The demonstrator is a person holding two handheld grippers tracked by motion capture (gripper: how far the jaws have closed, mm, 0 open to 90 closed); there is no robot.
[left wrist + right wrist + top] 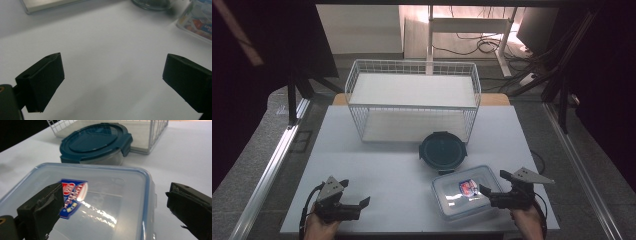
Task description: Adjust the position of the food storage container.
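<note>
Right gripper (113, 202) jaws wide apart over clear rectangular container (100, 195) — teal-lidded round container (95, 142) behind, wire basket (155, 135) beyond.

High view: looks forward and down over the table (377, 175), basket (412, 100) at centre. Left gripper view: sits low and close to the tabletop, round box (152, 3) at top edge. Right gripper view: close above the clear box (100, 202), frame centre. All three share both boxes.

A clear rectangular container (464, 192) with a blue-rimmed lid and a colourful sticker lies flat, closed, near my desk's (377, 175) front edge.
</note>
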